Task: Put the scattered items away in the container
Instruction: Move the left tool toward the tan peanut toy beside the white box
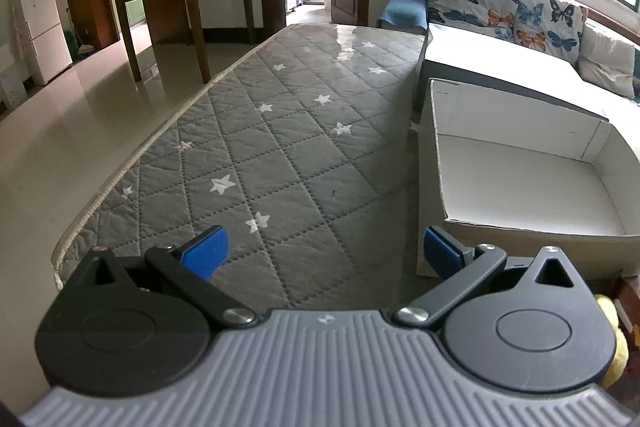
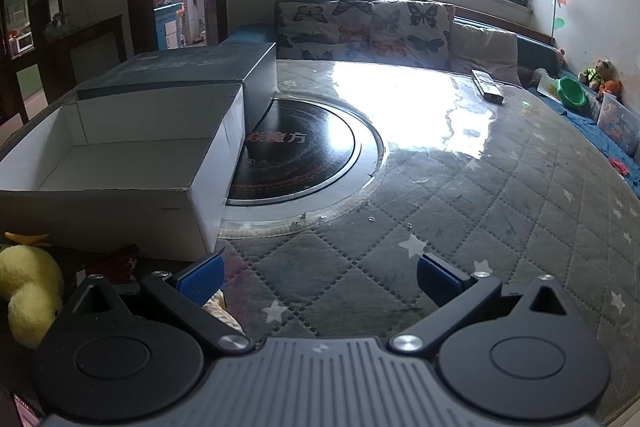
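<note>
While the white box sits bare inside, both the left gripper and right gripper hover wide and unladen near it, the yellow plush just before its front wall.

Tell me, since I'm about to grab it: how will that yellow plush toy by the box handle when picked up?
The yellow plush toy looks soft and rounded, so it will probably squash and flop between the fingers. It is likely light. Its fuzzy surface should grip rather than slip, and it seems unlikely to break.
</note>
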Demonstrator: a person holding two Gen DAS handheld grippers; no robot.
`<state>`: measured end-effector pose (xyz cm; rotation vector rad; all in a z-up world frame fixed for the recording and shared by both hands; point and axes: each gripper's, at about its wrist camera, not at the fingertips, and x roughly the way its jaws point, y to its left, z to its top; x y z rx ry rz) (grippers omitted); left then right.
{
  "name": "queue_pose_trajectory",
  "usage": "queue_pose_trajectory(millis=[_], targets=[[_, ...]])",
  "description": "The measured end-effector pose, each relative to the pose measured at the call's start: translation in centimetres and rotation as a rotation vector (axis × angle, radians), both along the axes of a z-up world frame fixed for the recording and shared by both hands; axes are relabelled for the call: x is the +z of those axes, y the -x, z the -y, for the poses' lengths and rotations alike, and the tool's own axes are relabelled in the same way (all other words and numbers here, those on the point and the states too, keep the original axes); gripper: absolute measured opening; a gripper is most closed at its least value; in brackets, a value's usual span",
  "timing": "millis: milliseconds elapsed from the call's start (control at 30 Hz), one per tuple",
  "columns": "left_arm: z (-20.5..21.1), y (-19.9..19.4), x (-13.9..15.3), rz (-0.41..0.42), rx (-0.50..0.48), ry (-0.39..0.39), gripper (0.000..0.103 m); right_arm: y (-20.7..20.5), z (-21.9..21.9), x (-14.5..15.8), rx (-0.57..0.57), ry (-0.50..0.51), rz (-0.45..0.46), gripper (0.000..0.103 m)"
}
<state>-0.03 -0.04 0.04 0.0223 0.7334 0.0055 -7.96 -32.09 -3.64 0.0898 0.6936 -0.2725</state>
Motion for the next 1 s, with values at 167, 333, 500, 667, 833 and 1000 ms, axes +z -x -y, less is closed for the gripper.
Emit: queue_pose_trajectory(millis=[167,333,500,667,833,1000], targets=[[0.3,0.2,0.3,0.001,-0.022,0.004,0.103,0.0,-0.1,0.1,0.016,0.0,-0.002,0.103],[0.7,0.4,0.7,-0.004,-0.048,0.02,0.103,0.1,-0.2,0.3,0.033,0.0,-0.004,0.103],[0.7,0.4,0.8,-0.003,-0.093,0.039,0.103,0.1,-0.3,0.3,0.059,-0.004,-0.009,0.103],[1.1,0.8,1.1,0.001,-0.135,0.043,0.103,0.1,-0.7,0.3,0.088,-0.003,-0.017,0.103],[1.5,1.1,1.2,-0.003,-0.183,0.058,0.103,0.3,-1.2,0.8,0.126,0.0,-0.011,0.103],[2.2,1.6,1.7,0.006,-0.248,0.083,0.103,0.4,-1.7,1.0,0.166,-0.001,-0.014,0.103]])
